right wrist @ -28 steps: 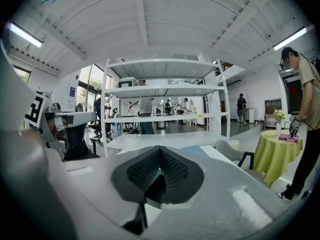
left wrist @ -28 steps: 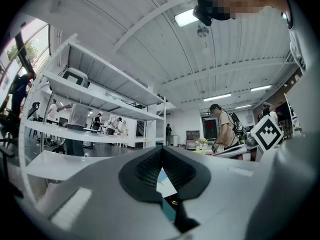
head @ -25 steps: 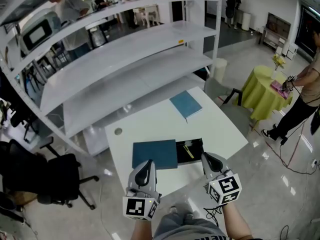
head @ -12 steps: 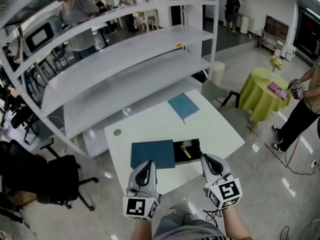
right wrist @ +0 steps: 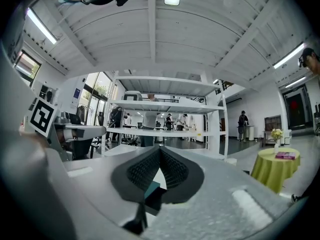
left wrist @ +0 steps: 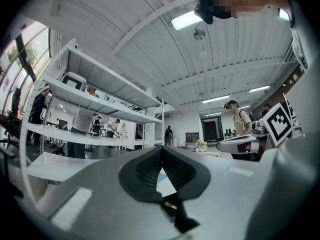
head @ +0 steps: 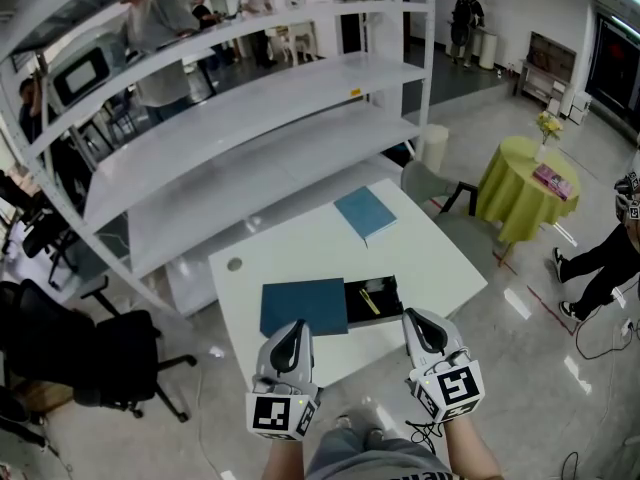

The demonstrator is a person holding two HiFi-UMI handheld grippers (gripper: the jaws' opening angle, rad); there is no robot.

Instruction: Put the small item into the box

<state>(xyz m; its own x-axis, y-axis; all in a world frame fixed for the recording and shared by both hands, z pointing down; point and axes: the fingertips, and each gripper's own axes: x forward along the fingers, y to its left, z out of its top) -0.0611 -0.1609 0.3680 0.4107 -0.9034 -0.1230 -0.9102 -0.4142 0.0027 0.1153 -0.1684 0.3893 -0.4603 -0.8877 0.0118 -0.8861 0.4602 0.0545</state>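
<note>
On the white table point(head: 300, 253) an open dark box point(head: 375, 301) holds a small yellow item point(head: 370, 302). A teal lid point(head: 303, 307) lies flat against the box's left side. A second teal flat piece point(head: 366, 213) rests at the table's far side. My left gripper point(head: 293, 332) hovers at the table's near edge below the lid, jaws shut and empty. My right gripper point(head: 420, 320) hangs just right of and below the box, also shut and empty. In the left gripper view the pads point(left wrist: 150, 166) meet. The pads point(right wrist: 172, 171) in the right gripper view meet too.
A tall white shelf unit point(head: 250, 138) stands right behind the table. A black office chair point(head: 90, 363) is at the left. At the right are a round table with a yellow-green cloth point(head: 520, 193) and a person's legs point(head: 600, 268). Several people stand far back.
Both grippers stay where they were, shut. The person at the right edge has walked further right, mostly out of view. The head view has shifted slightly.
</note>
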